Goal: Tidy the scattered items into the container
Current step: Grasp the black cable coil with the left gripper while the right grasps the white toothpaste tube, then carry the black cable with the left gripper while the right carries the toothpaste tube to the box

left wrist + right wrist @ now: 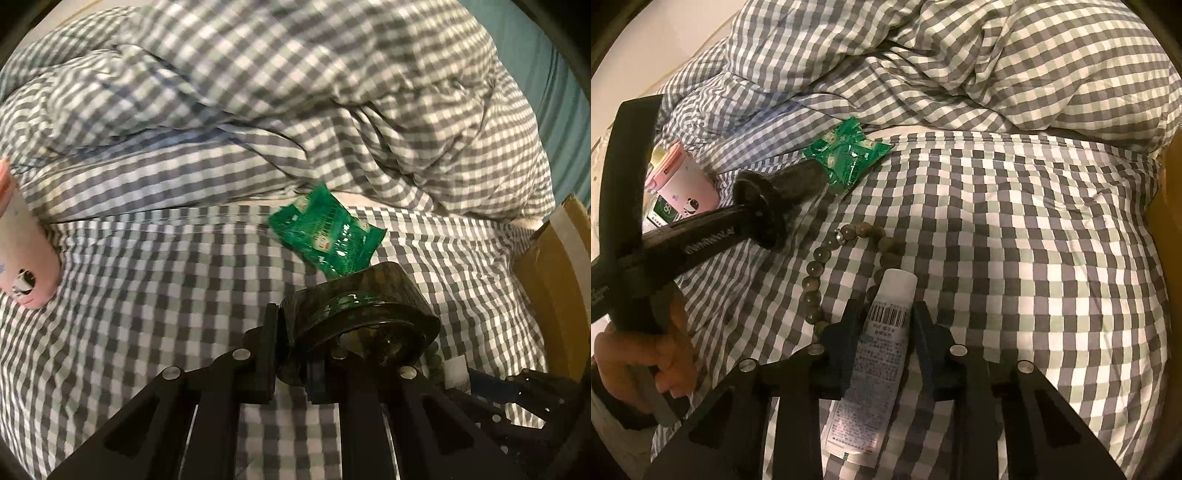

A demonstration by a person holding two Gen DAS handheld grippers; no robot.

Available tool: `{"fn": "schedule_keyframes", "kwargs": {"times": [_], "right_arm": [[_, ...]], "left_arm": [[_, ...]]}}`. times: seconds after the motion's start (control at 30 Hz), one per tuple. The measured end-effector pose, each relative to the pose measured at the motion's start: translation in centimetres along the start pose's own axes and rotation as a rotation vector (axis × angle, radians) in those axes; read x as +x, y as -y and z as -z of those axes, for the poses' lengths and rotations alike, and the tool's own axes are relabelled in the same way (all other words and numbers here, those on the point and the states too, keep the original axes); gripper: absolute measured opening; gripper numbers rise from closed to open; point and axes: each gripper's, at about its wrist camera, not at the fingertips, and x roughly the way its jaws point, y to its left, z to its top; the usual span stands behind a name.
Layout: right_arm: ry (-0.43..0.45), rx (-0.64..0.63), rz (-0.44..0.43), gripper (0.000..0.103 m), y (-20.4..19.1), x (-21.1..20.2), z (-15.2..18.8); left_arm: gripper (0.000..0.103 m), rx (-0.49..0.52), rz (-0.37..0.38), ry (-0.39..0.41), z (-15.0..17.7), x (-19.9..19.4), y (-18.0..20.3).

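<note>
Right wrist view showed the right gripper (884, 334) with jaws pinching a white tube (879, 350) lying on the bed (1034, 258), beads (816, 269) beside it. The left gripper (328, 306) had jaws pressed on a green packet (325, 232). The thin packet edge could slip. The cardboard box (550, 280) was cut off.

Barcode with a row of digits is showing on the white tube (882, 332) lying between the right gripper's fingers; digits too small to read. Dense small print below it is not resolving. Left of that gripper, a green-and-white box (663, 216) is showing large pale characters, unclear. Green sachet (327, 236) print beyond the left gripper is staying illegible.
</note>
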Motion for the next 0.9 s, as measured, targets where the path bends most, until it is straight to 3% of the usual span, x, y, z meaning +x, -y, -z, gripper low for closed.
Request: {"fn": "schedule_keyframes", "kwargs": {"times": [0.3, 0.9], "right_arm": [[0.019, 0.007, -0.002, 0.025, -0.2, -1.4, 2.0], [0.162, -0.074, 0.032, 0.024, -3.7, -7.7, 2.0]], "left_arm": [[0.011, -0.032, -0.033, 0.042, 0.7, -3.0, -0.5], [0.011, -0.043, -0.084, 0.164, 2.2, -12.0, -0.2]]}}
